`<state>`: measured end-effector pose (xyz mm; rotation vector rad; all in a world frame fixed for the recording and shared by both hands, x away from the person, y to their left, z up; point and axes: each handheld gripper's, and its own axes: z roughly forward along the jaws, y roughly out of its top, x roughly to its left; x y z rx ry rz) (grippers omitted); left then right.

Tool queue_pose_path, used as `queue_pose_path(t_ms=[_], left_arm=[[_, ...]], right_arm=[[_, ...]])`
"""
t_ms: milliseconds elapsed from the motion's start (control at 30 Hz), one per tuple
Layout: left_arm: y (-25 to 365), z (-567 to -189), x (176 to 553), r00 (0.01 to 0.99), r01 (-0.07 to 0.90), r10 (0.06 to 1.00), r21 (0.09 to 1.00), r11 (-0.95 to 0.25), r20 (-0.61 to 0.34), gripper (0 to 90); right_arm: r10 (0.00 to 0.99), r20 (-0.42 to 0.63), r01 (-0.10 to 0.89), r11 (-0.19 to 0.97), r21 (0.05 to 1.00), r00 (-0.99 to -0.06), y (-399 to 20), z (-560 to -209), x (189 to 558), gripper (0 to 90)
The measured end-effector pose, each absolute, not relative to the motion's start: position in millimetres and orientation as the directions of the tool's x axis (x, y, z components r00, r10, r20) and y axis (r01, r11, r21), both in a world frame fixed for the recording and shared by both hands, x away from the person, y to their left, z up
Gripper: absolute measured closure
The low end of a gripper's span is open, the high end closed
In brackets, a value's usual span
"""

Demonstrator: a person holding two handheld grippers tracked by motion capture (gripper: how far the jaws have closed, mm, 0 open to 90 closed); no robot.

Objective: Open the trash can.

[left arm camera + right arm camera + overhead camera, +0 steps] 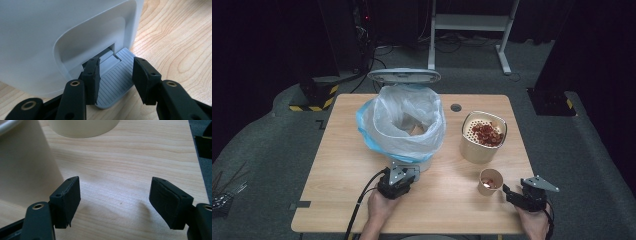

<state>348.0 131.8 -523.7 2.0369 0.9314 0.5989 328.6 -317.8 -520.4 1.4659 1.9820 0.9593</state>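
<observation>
— Edges first: where does the bin (404, 131) stand on the counter (342, 200)?

— Left of the middle and towards the far edge. Its lid (403, 76) is raised and overhangs that far edge. A clear bag (377, 127) with a blue hem is folded out over the rim, and it bulges most towards the left edge.

— And the left tool (399, 173)?

— At the foot of the bin, on the side facing the near edge. In the left gripper view the left tool (116, 67) has its jaws a modest gap apart. They clasp nothing. Their tips are down over the grey ribbed pedal (113, 82), which pokes out of the recess in the bin's white wall.

— How about the right side?

— A cream pot (482, 145) with a holed insert and red bits inside stands right of the bin and well apart from it. A small paper cup (490, 181) stands nearer the near edge, close to the pot but not touching it. The right tool (511, 192) is just beside that cup, near the near right corner.

— Is it holding anything?

— No. In the right gripper view the right tool (115, 183) has its jaws spread wide over bare wood. The cup's wall (25, 165) is just outside the left jaw.

— Where is the open room?

— Between the two tools along the near edge, and down the left strip from the far corner to the near one. The right edge runs close behind the right hand (534, 222)
</observation>
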Motion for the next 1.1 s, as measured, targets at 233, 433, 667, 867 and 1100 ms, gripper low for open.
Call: queue_pose_path(t_ms=[233, 433, 667, 867, 1100], left_arm=[[132, -524, 348, 0.616, 0.404, 0.783, 0.818, -0.409, 0.087, 57.6], [132, -524, 348, 0.616, 0.404, 0.783, 0.82, -0.407, 0.085, 57.6], [132, -524, 348, 0.621, 0.409, 0.78, 0.817, -0.406, 0.077, 57.6], [132, -524, 348, 0.621, 0.408, 0.78, 0.817, -0.407, 0.078, 57.6], [132, -524, 348, 0.621, 0.408, 0.78, 0.817, -0.406, 0.078, 57.6]], right_arm=[[0.944, 0.007, 0.593, 0.202, 0.78, -0.331, -312, -519, 316, 28.3], [0.934, 0.002, 0.589, 0.224, 0.776, -0.357, -309, -520, 308, 29.5], [0.923, 0.003, 0.577, 0.237, 0.781, -0.384, -305, -518, 301, 30.4], [0.912, -0.006, 0.564, 0.259, 0.784, -0.411, -300, -516, 296, 30.3], [0.904, 0.002, 0.563, 0.266, 0.783, -0.428, -294, -517, 291, 29.8]])
